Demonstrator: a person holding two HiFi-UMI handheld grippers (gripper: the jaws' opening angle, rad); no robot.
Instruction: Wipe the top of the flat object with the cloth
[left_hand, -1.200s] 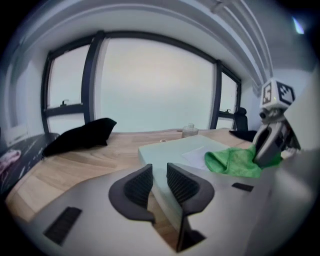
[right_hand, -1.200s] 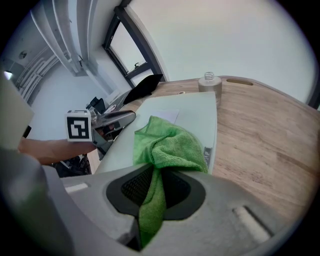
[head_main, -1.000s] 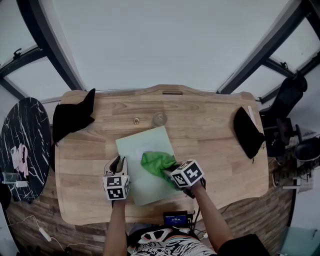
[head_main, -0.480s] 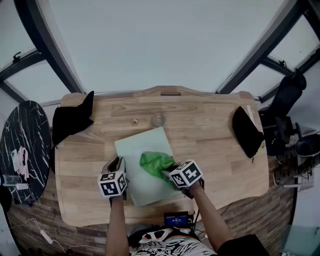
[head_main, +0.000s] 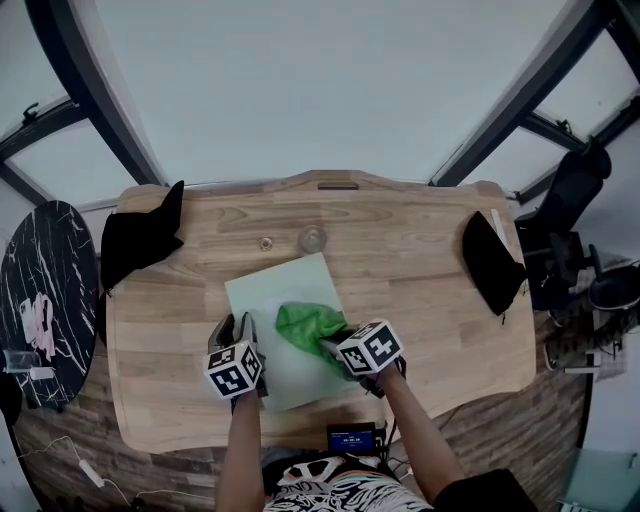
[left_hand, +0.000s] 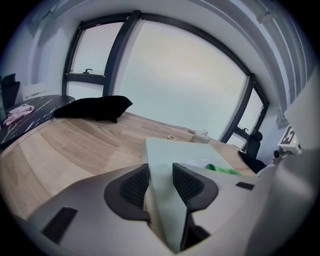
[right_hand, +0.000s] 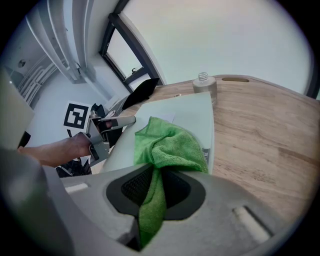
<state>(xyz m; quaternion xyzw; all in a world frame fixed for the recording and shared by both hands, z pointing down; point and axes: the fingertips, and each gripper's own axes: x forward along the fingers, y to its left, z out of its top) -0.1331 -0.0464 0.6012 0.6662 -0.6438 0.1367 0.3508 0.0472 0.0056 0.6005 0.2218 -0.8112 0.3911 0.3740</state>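
Right gripper (right_hand: 156, 182) first: we see it clenched on a green cloth (right_hand: 170, 145), with a fold of the cloth running down between the two dark pads and the rest bunched up ahead of them. The bunch rests on the near right part of a flat, pale green board (head_main: 265, 290).

Our left gripper (left_hand: 160, 169) sits at the board's near left corner. Its jaws have just been opening and now stand released, with the board's corner between them and the pads just beside its faces rather than pinching it.

The cloth is a fluffy, bright green towelling, crumpled rather than spread. The board is thin, smooth and rectangular, and it lies turned at a slight angle to the table edge. Most of its far half is bare.

Under it is a light wooden table (head_main: 420, 270) with visible plank joints and rounded corners. Beyond the board's far edge stand a small clear bottle (head_main: 313, 239) and, just to its left, a little ring (head_main: 265, 243); neither touches the board. A black bundle of fabric (head_main: 140, 235) lies at the table's far left corner, and another (head_main: 490, 262) near its right end.

Off to the left stands a round black marbled side table (head_main: 50, 290). Behind everything, large windows with dark frames (head_main: 95, 95) fill the wall.
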